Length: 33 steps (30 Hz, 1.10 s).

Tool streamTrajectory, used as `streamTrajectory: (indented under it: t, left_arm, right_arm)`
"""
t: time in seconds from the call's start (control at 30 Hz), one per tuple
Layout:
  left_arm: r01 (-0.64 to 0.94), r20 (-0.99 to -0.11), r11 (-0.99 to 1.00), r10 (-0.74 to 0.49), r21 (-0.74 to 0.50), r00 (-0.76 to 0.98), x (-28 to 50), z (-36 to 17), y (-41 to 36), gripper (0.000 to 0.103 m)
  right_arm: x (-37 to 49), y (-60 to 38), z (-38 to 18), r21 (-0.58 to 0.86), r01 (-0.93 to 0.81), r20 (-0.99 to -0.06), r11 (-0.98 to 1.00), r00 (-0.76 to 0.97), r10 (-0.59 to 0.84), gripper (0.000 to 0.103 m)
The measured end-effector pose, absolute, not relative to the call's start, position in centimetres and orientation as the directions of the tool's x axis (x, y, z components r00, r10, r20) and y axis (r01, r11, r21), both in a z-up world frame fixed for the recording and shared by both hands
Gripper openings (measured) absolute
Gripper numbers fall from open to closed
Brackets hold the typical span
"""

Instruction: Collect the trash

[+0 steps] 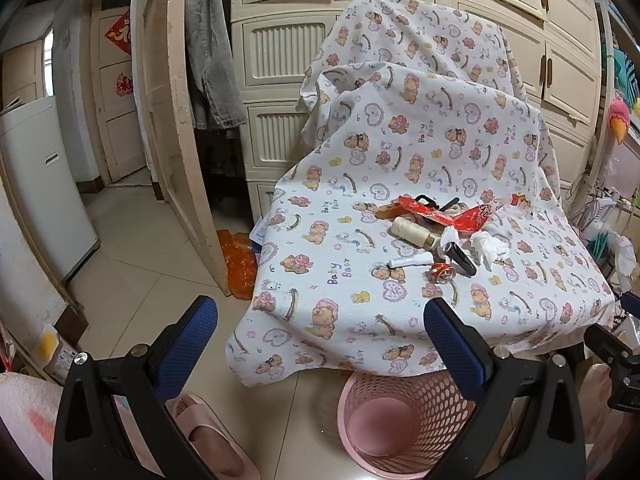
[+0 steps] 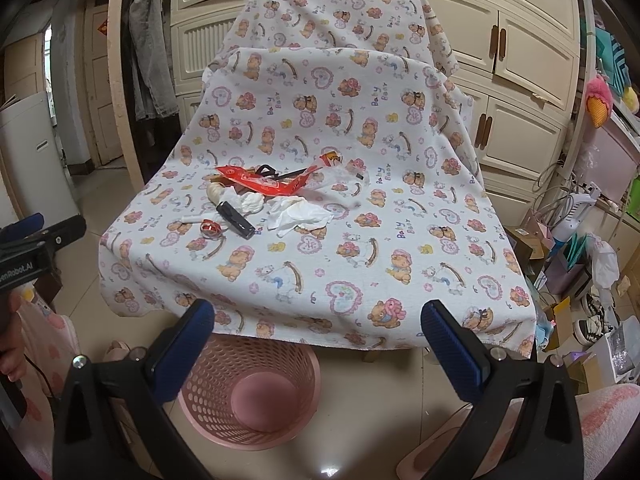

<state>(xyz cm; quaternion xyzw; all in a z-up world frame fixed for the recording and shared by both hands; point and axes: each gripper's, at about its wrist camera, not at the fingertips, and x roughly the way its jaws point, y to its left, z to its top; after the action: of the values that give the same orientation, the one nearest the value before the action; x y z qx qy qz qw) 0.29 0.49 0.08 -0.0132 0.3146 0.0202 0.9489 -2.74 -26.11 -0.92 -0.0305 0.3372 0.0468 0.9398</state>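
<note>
We see crumpled white tissue (image 2: 298, 216) mid-frame beside a red wrapper (image 2: 264, 182), pink basket (image 2: 248, 392) below; our left gripper (image 1: 320, 344) and right gripper (image 2: 318, 344) gape, released.

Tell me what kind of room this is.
Probably a cluttered bedroom or storage room at home: cream wardrobe cabinets line the wall, jeans hang by the door, and a teddy-bear sheet drapes the furniture above a pink wastebasket.

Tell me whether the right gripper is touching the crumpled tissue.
Apart. The right wrist view shows the right gripper open, with bare cloth between it and the crumpled tissue.
</note>
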Motion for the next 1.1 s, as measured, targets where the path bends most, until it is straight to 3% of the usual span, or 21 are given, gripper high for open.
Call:
streamTrajectory:
  t: [1.0,1.1]
  left_arm:
    - [-0.021,-0.609,1.0,0.005,-0.018,0.793,0.4,-0.4,0.0,0.102]
    - [-0.024,-0.62,1.0,0.007,-0.02,0.785,0.7,-0.7,-0.1,0.102]
  right_arm:
    - [-3.1,-25.3,-0.3,-0.016,-0.162,-0.62,0.987,0.776,0.118,0.103]
    - [-2.9,-25.2,-0.2,-0.008,-0.171,-0.623,0.985,0.771,0.129,0.099]
